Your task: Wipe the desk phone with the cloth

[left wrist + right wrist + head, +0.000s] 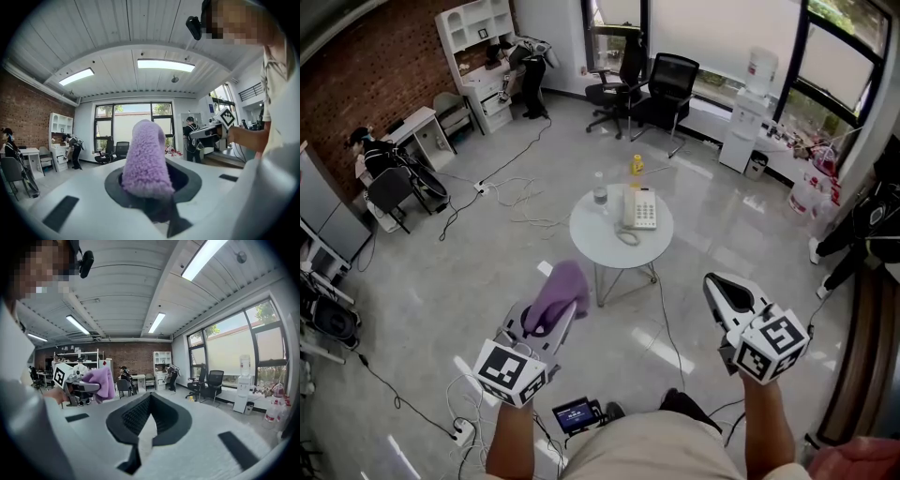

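Observation:
A white desk phone (639, 208) lies on a small round white table (605, 246) some way ahead of me. My left gripper (551, 319) is low and short of the table, shut on a fluffy purple cloth (559, 291). In the left gripper view the cloth (147, 159) stands up between the jaws and fills the gap. My right gripper (719, 284) is held at the right, apart from the table, its jaws shut with nothing in them. The right gripper view shows its dark pads (161, 420) together, and the cloth (102, 382) off to the left.
A clear water bottle (600, 190), a yellow bottle (636, 166) and a small pale object (626, 237) share the table. Cables (517, 192) trail over the grey floor. Black office chairs (664, 89) and a water dispenser (748, 127) stand behind; desks and shelves line the left wall.

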